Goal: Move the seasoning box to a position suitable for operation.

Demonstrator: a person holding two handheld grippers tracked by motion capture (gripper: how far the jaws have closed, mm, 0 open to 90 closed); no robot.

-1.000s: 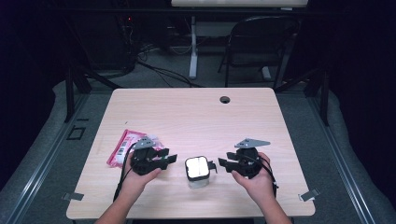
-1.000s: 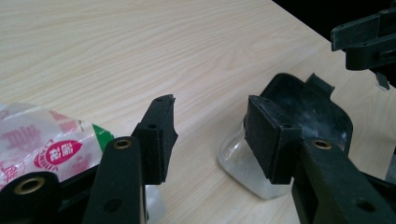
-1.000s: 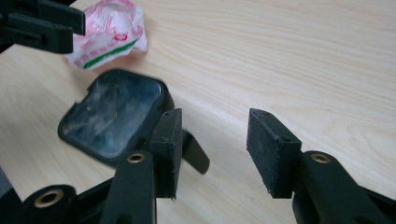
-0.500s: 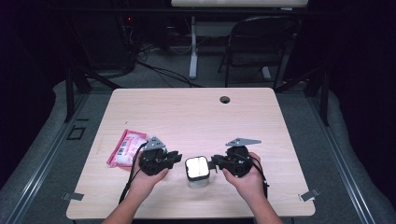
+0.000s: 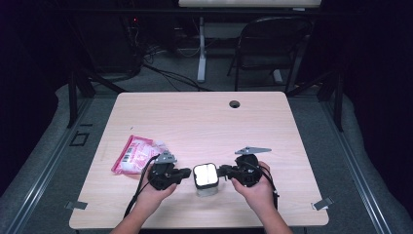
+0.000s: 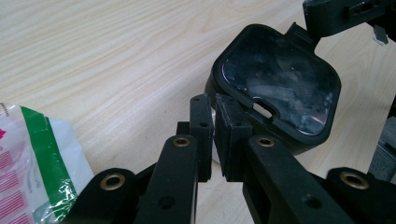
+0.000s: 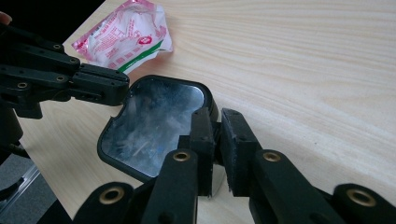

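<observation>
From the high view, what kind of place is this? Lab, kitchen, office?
Probably a lab or recording room: a bare wooden table ringed by dark surroundings, loose cables on grey floor behind it, and a folding chair.

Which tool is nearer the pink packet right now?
Left. The left tool sits just right of the pink packet, nearly touching it. The right tool is beyond the lidded container, on its far side.

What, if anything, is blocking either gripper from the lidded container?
Nothing visible. The left gripper and right gripper have just closed on tabs at opposite edges of the container. The pink packet lies off to the left.
</observation>
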